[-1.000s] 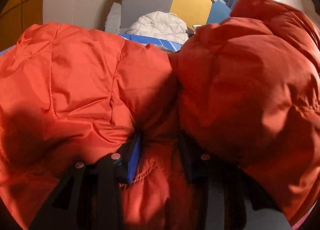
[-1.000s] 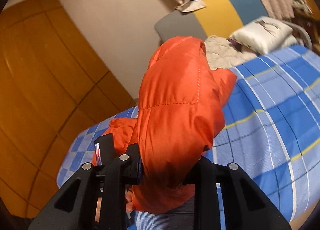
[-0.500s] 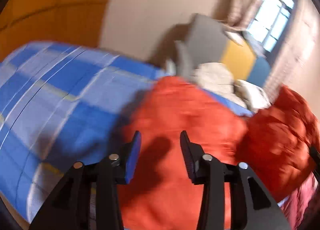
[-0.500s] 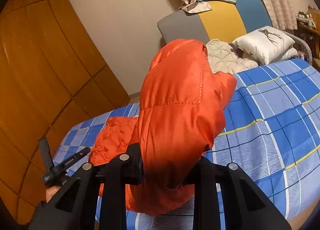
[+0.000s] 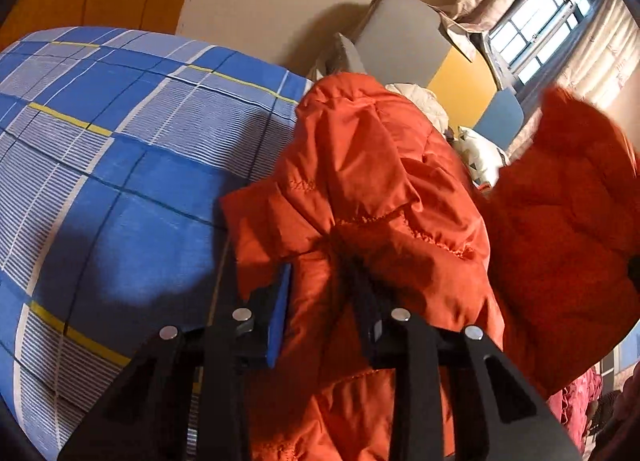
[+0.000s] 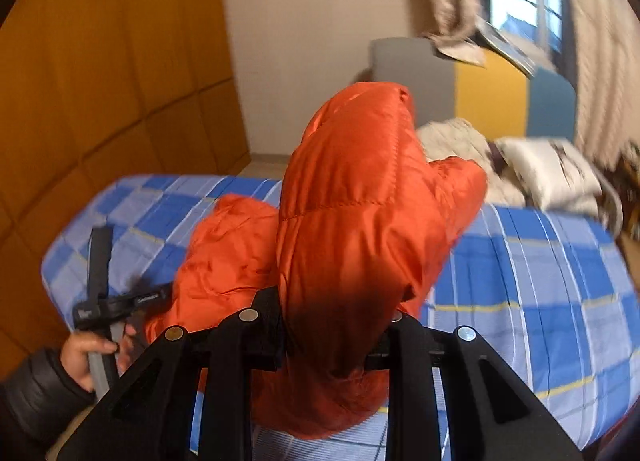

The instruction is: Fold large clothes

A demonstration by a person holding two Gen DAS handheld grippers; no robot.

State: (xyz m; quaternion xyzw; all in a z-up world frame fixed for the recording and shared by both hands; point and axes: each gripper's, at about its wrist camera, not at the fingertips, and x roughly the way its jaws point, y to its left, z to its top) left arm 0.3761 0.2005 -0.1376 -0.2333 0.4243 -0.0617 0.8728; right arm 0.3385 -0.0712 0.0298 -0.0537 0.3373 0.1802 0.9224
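Observation:
An orange puffer jacket (image 5: 372, 181) hangs bunched above a blue checked bed (image 5: 112, 149). My left gripper (image 5: 320, 301) is shut on a fold of the jacket near a stitched seam. My right gripper (image 6: 332, 325) is shut on another thick fold of the jacket (image 6: 360, 213), which rises in front of its camera. The left gripper (image 6: 120, 301) also shows at the lower left of the right wrist view, held by a hand. The rest of the jacket droops between the two grippers toward the bed (image 6: 540, 261).
A cream quilted garment (image 6: 452, 141) and a white pillow (image 6: 548, 169) lie at the bed's head, before a grey, yellow and blue headboard (image 6: 492, 89). Wooden wardrobe panels (image 6: 100, 81) stand to the left. A curtained window (image 5: 540, 33) is behind. Pink cloth (image 5: 576, 393) lies low right.
My left gripper let go of the jacket, swung left over the bed while open, and has now shut on a new fold. My right gripper kept its hold and turned slightly.

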